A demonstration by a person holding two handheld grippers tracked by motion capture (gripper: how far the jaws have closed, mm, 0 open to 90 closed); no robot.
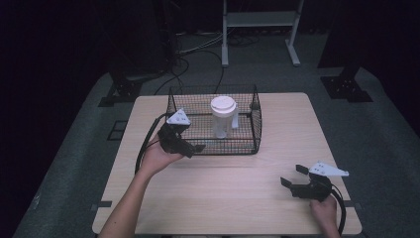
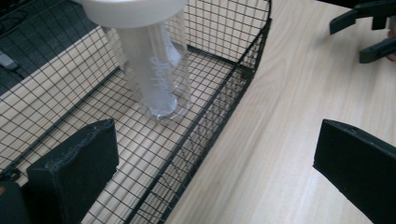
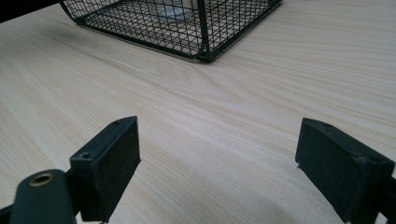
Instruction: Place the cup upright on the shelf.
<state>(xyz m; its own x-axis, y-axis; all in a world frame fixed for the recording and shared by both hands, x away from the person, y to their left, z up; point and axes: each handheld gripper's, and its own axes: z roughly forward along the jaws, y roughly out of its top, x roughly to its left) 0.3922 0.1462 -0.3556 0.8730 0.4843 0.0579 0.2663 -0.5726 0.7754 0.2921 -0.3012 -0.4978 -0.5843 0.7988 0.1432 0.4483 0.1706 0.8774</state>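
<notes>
A black wire basket point(image 1: 228, 147) stands at the back middle of the wooden table point(image 1: 223, 198). Inside it a clear plastic cup point(image 1: 221, 124) with a white lid point(image 1: 223, 105) stands upright. My left gripper point(image 1: 189, 145) is at the basket's front left corner, open. In the left gripper view its jaws straddle the basket's front wall point(image 2: 224, 102): one is over the mesh floor, the other over the table, and the cup point(image 2: 159, 70) is ahead of the left gripper point(image 2: 215, 149). My right gripper point(image 1: 293, 175) rests open near the front right of the table, with bare wood between the jaws of the right gripper point(image 3: 217, 144).
The basket's corner point(image 3: 205, 32) lies well ahead in the right gripper view. The right gripper point(image 2: 369, 28) shows far off in the left gripper view. Beyond the table are grey carpet, cables point(image 1: 198, 47) and a white stand point(image 1: 260, 29).
</notes>
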